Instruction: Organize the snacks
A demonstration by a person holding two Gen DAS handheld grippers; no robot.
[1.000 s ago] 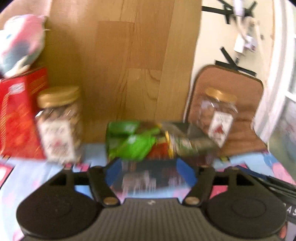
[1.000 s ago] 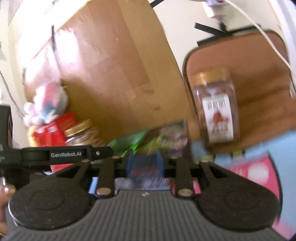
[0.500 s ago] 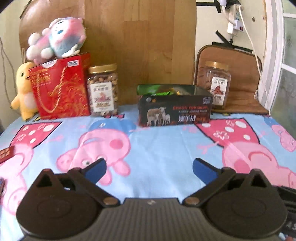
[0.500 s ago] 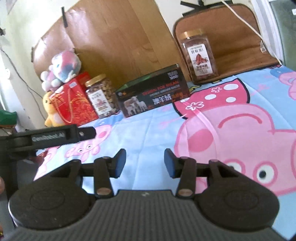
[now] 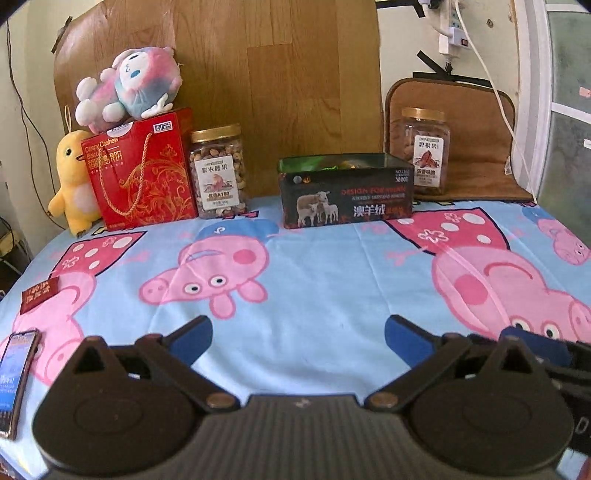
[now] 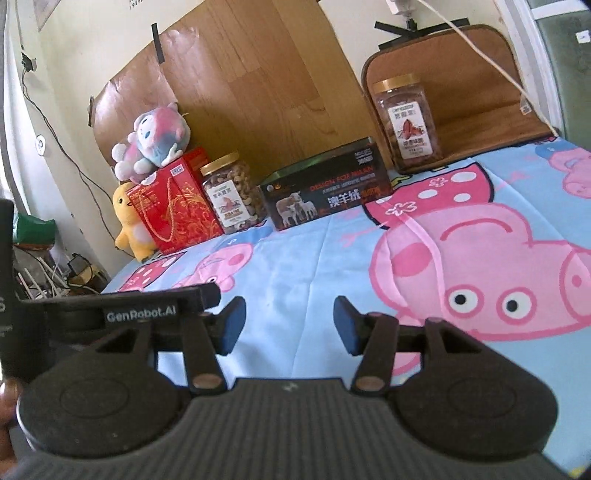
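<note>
Cartoon tablecloth (image 5: 314, 273), two nut jars (image 5: 218, 171), one tin (image 5: 345, 194)

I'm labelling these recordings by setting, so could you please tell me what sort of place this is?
Most likely a room in a home, perhaps a bedroom: a cartoon-pig sheet covers the surface, plush toys sit at the back beside snack jars, and a power strip hangs on the wall.

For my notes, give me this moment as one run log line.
left hand-held gripper: open, empty | right hand-held gripper: opening, empty | black tin: lidless, snack packets inside, between two nut jars | cloth: bare near tin
</note>
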